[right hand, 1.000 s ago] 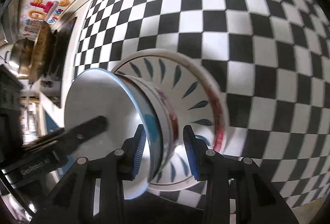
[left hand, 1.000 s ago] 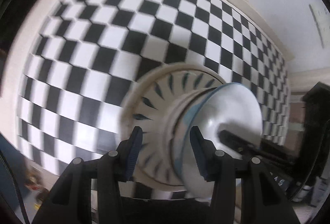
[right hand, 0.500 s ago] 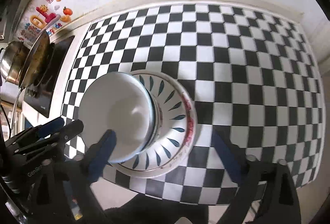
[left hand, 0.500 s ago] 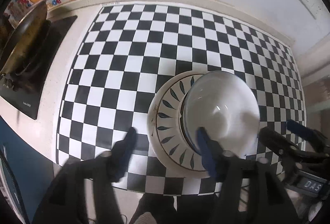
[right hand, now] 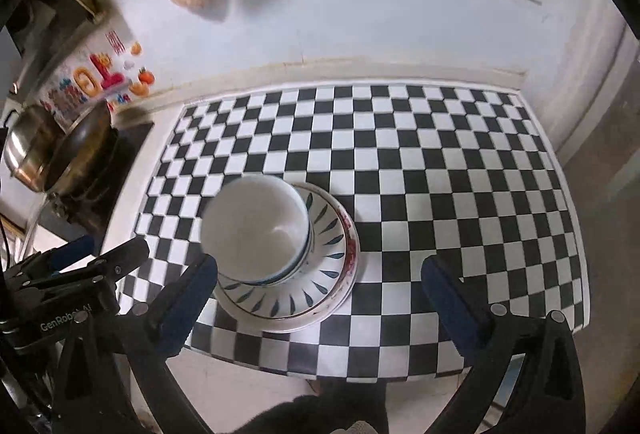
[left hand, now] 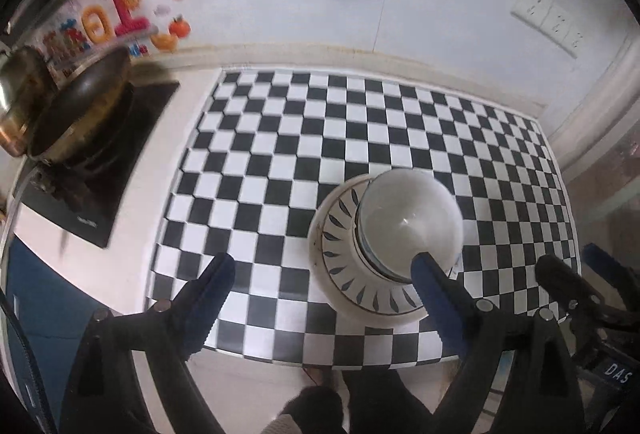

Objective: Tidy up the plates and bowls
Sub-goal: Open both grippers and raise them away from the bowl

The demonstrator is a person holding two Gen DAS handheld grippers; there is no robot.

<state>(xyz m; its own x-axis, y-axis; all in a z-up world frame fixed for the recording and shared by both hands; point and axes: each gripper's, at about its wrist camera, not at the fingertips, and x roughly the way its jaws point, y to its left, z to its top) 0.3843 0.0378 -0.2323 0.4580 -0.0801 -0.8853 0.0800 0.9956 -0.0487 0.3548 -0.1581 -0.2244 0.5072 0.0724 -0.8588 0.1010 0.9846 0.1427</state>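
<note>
Bowl [right hand: 256, 230] stacked on the plates [right hand: 320, 274], near the checkered mat's [right hand: 440, 174] front edge.
Left gripper [left hand: 320, 298] and right gripper [right hand: 316, 298], clamped on the stack a second ago, now hang back with fingers wide apart; stacking looks done.

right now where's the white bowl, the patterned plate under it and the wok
white bowl [right hand: 256, 226]: right wrist view, inner wall.
patterned plate [right hand: 320, 274]: right wrist view, leaf-marked rim right of the bowl.
wok [left hand: 80, 110]: left wrist view, dark side on the stove.
</note>
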